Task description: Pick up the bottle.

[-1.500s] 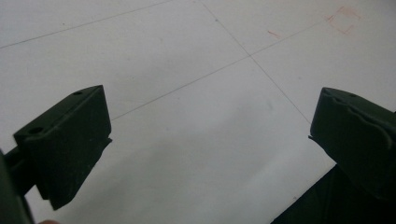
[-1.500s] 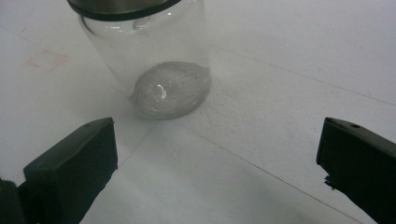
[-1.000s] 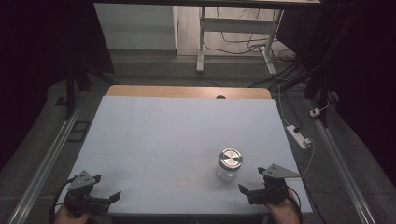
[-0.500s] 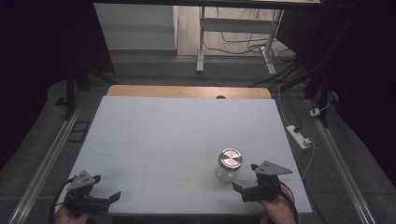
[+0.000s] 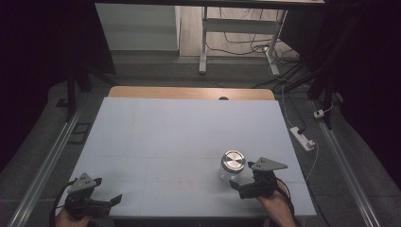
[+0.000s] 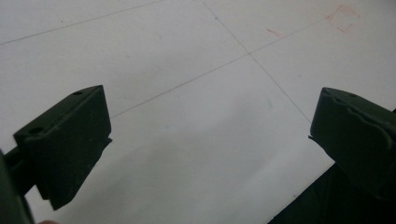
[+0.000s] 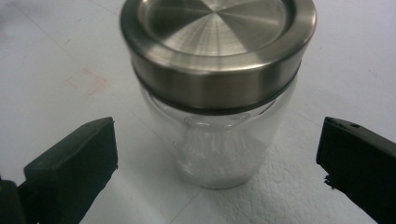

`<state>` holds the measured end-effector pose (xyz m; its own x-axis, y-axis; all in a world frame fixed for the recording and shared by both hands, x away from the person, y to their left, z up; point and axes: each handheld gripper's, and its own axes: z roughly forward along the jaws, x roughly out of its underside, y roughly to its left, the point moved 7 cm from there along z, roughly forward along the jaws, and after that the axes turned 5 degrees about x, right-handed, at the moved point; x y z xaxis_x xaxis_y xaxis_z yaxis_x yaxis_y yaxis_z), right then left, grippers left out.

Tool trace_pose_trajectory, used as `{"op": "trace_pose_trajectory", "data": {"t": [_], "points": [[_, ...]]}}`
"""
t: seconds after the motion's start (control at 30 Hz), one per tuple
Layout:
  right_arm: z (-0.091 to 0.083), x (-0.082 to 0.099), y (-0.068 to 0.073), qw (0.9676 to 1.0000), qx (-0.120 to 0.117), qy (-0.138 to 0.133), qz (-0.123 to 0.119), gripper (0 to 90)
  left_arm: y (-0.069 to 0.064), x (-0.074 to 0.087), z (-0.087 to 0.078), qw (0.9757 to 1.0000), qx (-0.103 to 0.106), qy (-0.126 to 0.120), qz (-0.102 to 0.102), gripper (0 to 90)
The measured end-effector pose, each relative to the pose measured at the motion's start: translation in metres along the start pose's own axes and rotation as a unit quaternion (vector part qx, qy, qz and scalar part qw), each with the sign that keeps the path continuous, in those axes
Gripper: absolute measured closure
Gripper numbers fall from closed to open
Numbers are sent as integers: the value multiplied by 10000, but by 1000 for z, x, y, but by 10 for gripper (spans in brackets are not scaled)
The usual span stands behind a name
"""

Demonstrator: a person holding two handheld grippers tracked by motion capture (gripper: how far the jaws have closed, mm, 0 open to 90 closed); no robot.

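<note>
A clear glass jar (image 5: 231, 171) with a brushed steel lid (image 5: 233, 161) stands upright on the white table (image 5: 179, 137), toward the front right. In the right gripper view the jar (image 7: 219, 149) and its lid (image 7: 217, 44) sit just ahead of the jaws, centred between them without touching. My right gripper (image 5: 242, 187) (image 7: 217, 163) is open right beside the jar, on its near side. At the front left corner my left gripper (image 5: 106, 201) (image 6: 205, 140) is open over bare table, nothing between its jaws.
Thin pencil lines and a faint red square mark (image 6: 343, 16) cross the table surface. A wooden strip (image 5: 189, 92) runs along the far edge. A power strip (image 5: 302, 138) lies on the floor to the right, and metal rails (image 5: 42, 165) flank the table.
My right gripper has moved left and forward up to the jar. The left gripper has stayed put, and the jar has not moved.
</note>
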<state>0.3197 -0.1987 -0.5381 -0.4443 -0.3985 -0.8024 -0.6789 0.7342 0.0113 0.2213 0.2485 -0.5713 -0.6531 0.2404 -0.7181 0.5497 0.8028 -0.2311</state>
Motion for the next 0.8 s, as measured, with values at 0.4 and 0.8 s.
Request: {"op": "trace_pose_trajectory", "data": {"t": [0.4, 0.8], "points": [[21, -2, 3, 9995, 78, 236, -168, 0, 0, 0, 1, 10000, 6, 19, -1, 0], [36, -6, -1, 9995, -49, 302, -36, 0, 0, 0, 1, 10000, 8, 27, -3, 0]]}}
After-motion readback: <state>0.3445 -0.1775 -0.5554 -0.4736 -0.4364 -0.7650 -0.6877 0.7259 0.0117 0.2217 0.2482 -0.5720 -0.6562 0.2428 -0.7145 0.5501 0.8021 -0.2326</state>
